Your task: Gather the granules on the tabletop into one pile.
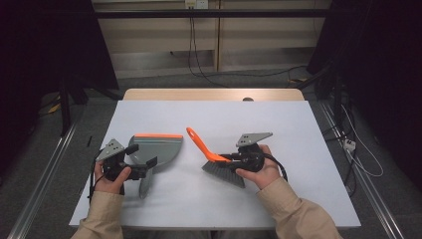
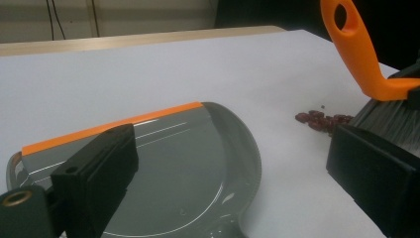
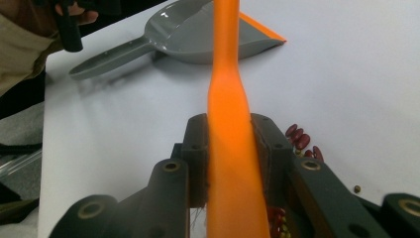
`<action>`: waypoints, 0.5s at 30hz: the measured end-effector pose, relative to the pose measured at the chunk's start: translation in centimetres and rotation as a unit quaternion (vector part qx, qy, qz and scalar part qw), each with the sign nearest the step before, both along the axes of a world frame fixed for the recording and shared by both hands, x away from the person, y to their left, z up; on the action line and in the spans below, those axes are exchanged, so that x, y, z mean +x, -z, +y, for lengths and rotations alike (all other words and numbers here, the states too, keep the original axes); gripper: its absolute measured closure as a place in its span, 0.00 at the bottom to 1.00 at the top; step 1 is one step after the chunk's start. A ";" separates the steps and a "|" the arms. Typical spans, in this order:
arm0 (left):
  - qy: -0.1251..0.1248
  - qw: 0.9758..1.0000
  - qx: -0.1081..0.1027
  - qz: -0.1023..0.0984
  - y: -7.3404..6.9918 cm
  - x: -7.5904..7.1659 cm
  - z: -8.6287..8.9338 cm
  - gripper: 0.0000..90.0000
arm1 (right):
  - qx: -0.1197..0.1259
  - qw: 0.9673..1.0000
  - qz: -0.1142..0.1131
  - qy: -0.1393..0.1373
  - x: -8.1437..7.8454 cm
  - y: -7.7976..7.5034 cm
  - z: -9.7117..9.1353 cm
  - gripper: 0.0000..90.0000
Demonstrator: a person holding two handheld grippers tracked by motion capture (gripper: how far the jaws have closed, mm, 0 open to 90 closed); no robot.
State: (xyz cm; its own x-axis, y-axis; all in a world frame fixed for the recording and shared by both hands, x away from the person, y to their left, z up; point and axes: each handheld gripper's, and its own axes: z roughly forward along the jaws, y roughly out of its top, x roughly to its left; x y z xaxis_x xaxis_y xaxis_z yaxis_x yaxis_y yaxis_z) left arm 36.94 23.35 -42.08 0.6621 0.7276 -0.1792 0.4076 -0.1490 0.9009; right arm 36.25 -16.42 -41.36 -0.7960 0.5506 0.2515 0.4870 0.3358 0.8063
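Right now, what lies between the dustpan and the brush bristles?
Left gripper view: bare white table, then a small heap of red beans against the bristles, clear of the dustpan.

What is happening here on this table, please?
A person is sweeping up small red beans on a white table. The right tool is shut on the orange handle of a hand brush, whose grey bristles rest on the table next to the beans. The left tool is at the grey dustpan, which lies flat with its orange edge away from the person; its jaws stand open above the pan. No beans are in the dustpan yet.
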 end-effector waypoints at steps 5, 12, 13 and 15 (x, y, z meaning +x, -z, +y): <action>0.000 1.000 -0.002 0.001 0.0 0.0 -0.1 0.06 | -0.012 1.000 0.001 -0.023 0.1 0.5 0.1 0.79; -0.003 1.000 0.000 0.002 0.0 0.0 0.1 0.07 | -0.021 0.998 -0.014 -0.054 1.2 1.3 -0.6 0.79; -0.003 1.000 -0.001 0.002 0.0 0.0 0.1 0.07 | -0.020 0.998 -0.015 -0.057 1.4 1.4 -0.8 0.79; -0.001 1.000 0.004 0.001 0.0 0.0 0.1 0.07 | -0.015 0.998 -0.019 -0.063 1.8 1.6 -1.0 0.79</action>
State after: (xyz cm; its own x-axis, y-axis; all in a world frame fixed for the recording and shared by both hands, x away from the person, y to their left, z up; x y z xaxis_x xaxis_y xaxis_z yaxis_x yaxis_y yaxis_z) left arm 36.98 23.45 -42.07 0.6598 0.7308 -0.1749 0.4100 -0.1551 0.8988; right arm 38.05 -17.40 -42.91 -0.8678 0.4534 0.2034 0.4082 0.4170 0.8121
